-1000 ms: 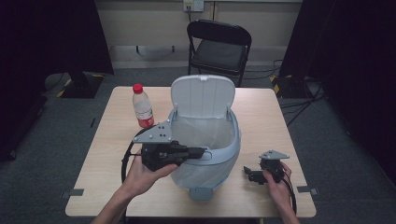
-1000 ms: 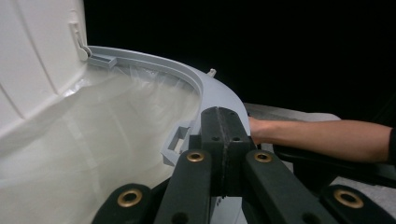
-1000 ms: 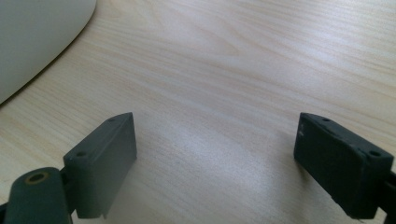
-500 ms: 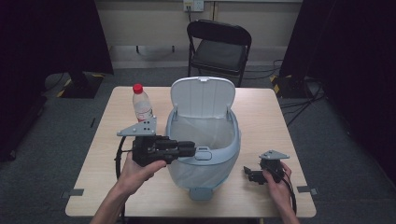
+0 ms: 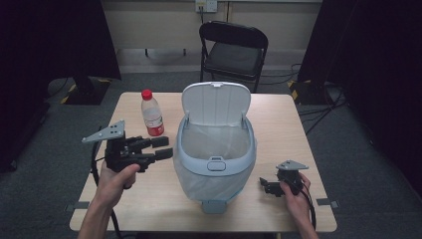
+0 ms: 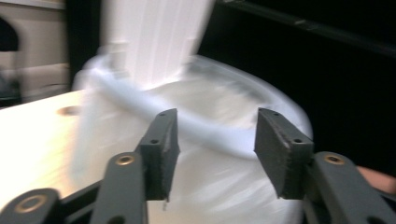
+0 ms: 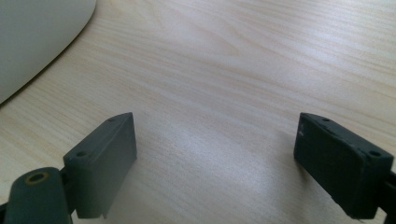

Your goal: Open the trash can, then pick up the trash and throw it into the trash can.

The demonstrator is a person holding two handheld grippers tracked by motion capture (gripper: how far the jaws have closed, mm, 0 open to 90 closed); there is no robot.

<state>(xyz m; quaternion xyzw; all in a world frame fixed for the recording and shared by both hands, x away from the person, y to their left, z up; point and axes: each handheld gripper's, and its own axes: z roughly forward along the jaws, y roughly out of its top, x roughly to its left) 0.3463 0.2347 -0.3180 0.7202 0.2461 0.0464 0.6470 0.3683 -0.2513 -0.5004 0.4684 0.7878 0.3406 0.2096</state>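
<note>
**Left gripper backs off the bin**

Pulled back from the bin (image 5: 215, 149), the left gripper (image 5: 161, 148) now hangs to its left, where a second ago its jaws reached over the near left rim. It is raised off the table, its jaws parted a moderate way and holding nothing; in the left gripper view the bin (image 6: 187, 154) is blurred, which suggests the hand is moving. The bottle (image 5: 152, 113) stands upright just beyond that gripper, red cap on, near the bin's left side but apart from it.

My reading: whatever the left gripper was doing at the rim is finished or given up, and the bottle is the likely next target, since the bin's lid (image 5: 215, 102) stands open and its liner looks empty.

The right gripper (image 5: 267, 187) has not moved. It rests low on the table (image 5: 278, 119) right of the bin, jaws spread wide over bare wood.

The table is pale wood grain. Behind it stands a black folding chair (image 5: 233, 47) against a light wall, with dark curtains at both sides and cables on grey carpet.
</note>
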